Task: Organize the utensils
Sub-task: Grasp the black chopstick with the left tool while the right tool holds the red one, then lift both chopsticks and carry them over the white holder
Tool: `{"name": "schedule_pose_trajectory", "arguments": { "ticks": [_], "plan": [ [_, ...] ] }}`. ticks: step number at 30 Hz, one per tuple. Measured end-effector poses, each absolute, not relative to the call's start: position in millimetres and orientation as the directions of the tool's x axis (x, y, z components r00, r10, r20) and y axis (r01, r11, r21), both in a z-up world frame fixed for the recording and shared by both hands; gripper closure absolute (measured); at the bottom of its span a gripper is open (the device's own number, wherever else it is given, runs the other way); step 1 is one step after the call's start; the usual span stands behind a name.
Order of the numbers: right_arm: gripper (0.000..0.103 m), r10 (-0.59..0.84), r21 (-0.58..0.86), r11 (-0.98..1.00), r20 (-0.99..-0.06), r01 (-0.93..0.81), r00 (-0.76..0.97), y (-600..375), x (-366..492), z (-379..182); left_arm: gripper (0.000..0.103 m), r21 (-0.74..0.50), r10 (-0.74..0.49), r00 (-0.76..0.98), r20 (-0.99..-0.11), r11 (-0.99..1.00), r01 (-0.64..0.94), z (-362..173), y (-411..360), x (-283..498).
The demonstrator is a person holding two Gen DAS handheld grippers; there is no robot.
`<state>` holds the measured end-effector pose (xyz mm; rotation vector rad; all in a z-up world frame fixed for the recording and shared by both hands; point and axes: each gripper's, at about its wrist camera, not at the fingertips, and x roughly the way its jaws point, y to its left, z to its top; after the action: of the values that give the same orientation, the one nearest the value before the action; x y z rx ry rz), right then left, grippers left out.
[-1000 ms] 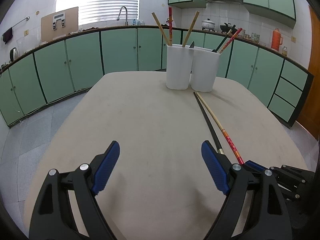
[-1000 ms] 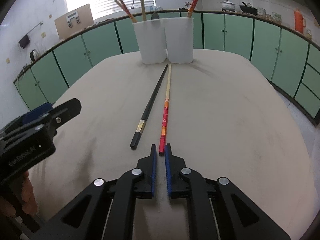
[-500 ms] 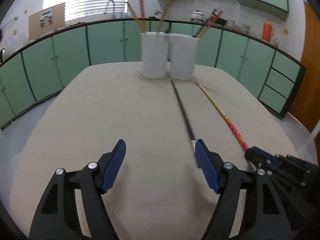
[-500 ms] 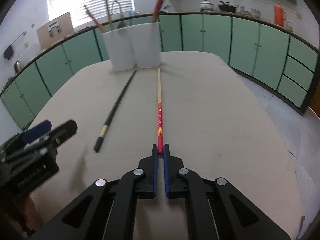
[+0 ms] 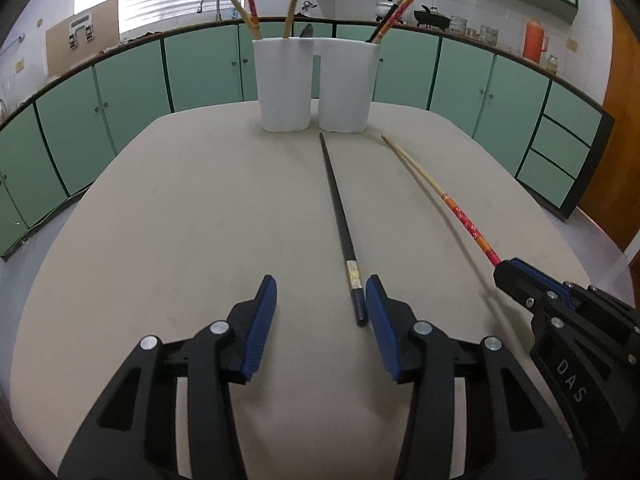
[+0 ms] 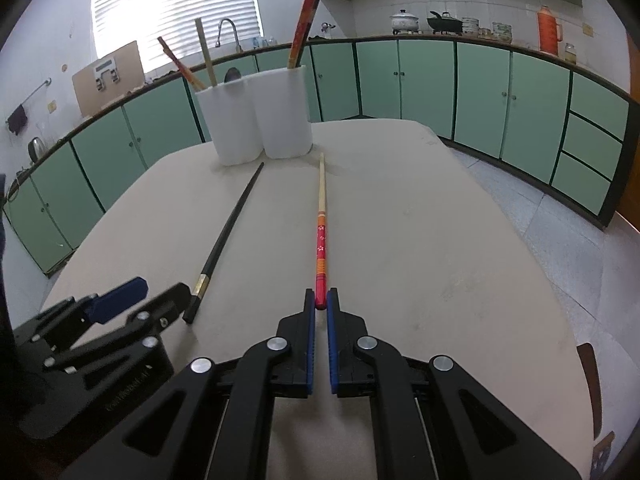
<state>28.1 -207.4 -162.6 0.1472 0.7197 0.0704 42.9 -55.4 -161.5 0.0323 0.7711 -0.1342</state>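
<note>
Black chopstick [image 5: 344, 232] lies at frame centre on the table [image 5: 180, 220], its butt between the closing left gripper [image 5: 321, 312] fingers, unclamped; right gripper [image 6: 320, 305] pinches the red chopstick [image 6: 321, 240], presumably for the white cups [image 5: 284, 84].

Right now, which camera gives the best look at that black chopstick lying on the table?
The left wrist view: the black chopstick runs up the middle, whole from butt to tip, between the closing pads of the left tool. The right wrist view shows it off to the side, its butt end beside the left tool's finger.
</note>
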Motion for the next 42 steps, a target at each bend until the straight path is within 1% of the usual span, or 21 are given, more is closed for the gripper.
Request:
{"name": "schedule_pose_trajectory", "arguments": {
  "ticks": [3, 5, 9, 11, 12, 15, 20, 32, 42],
  "plan": [
    [0.098, 0.110, 0.152, 0.988, -0.641, -0.015, 0.759, -206.7, 24.2, -160.7, 0.058, -0.020, -0.114, 0.700, -0.705, 0.990, 0.141, -162.8, -58.0, 42.7],
    [0.098, 0.111, 0.153, 0.988, -0.637, -0.016, 0.763, -207.3, 24.1, -159.2, 0.067, -0.027, -0.117, 0.687, -0.717, 0.990, 0.141, -165.4, -59.2, 44.1],
    [0.098, 0.108, 0.151, 0.988, -0.632, -0.015, 0.768, -207.7, 23.3, -157.4, 0.076, -0.050, -0.127, 0.677, -0.725, 0.990, 0.133, -167.2, -56.5, 45.9],
    [0.098, 0.108, 0.150, 0.989, -0.630, -0.016, 0.769, -208.0, 23.2, -156.9, 0.096, -0.059, -0.135, 0.677, -0.723, 0.989, 0.135, -167.1, -55.8, 45.6],
    [0.098, 0.108, 0.148, 0.989, -0.629, -0.018, 0.770, -207.8, 22.8, -156.4, 0.097, -0.065, -0.139, 0.678, -0.721, 0.989, 0.134, -166.9, -54.8, 45.4],
    [0.098, 0.107, 0.143, 0.990, -0.625, -0.021, 0.774, -206.7, 21.5, -155.3, 0.097, -0.080, -0.148, 0.684, -0.715, 0.988, 0.130, -166.0, -52.7, 44.0],
    [0.098, 0.111, 0.141, 0.990, -0.621, -0.029, 0.776, -206.5, 21.8, -154.6, 0.097, -0.084, -0.153, 0.720, -0.676, 0.988, 0.132, -158.4, -52.6, 36.7],
    [0.098, 0.118, 0.134, 0.990, -0.605, -0.045, 0.788, -208.7, 21.5, -150.0, 0.097, -0.019, -0.101, 0.823, -0.559, 0.994, 0.109, -131.0, -47.5, 21.2],
    [0.098, 0.119, 0.068, 0.993, -0.530, -0.098, 0.840, -207.6, 19.4, -115.0, 0.097, -0.023, -0.087, 0.873, -0.479, 0.996, 0.086, -97.0, -31.4, 14.0]
  ]
}}
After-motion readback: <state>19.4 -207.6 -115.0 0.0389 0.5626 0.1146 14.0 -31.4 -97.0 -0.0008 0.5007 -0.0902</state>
